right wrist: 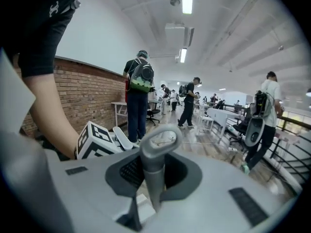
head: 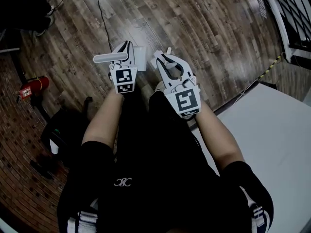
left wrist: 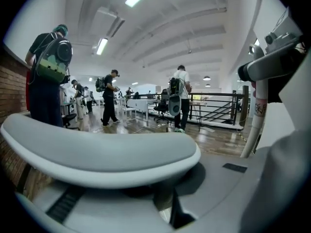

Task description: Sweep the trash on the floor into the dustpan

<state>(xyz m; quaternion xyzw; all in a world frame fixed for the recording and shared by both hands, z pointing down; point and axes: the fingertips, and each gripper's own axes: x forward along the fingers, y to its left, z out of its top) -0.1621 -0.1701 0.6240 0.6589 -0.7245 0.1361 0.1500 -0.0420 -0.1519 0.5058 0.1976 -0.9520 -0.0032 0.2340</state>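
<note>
Between left gripper (head: pixel 124 50) jaws: gray dustpan handle (left wrist: pixel 97 154), clamped tight, long axis crosswise.
Dustpan (head: pixel 139 56): white corner just beyond left gripper; inside out of sight.
Between right gripper (head: pixel 166 57) jaws: broom handle (right wrist: pixel 154 178), clamped, upright, loop end (right wrist: pixel 163 139) on top.
Right gripper view alone: loop end plain; hard to make out in head view.
Floor (head: pixel 204 33): wood planks.

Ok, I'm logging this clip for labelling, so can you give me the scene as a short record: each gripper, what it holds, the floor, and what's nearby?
left gripper: shut on flat grey handle, which lies crosswise
right gripper: shut on looped grey handle, loop end pointing away from the camera
floor: dark wood planks, no trash in view
nearby: red fire extinguisher at left, white table at right
dustpan body and broom head: cannot tell
</note>
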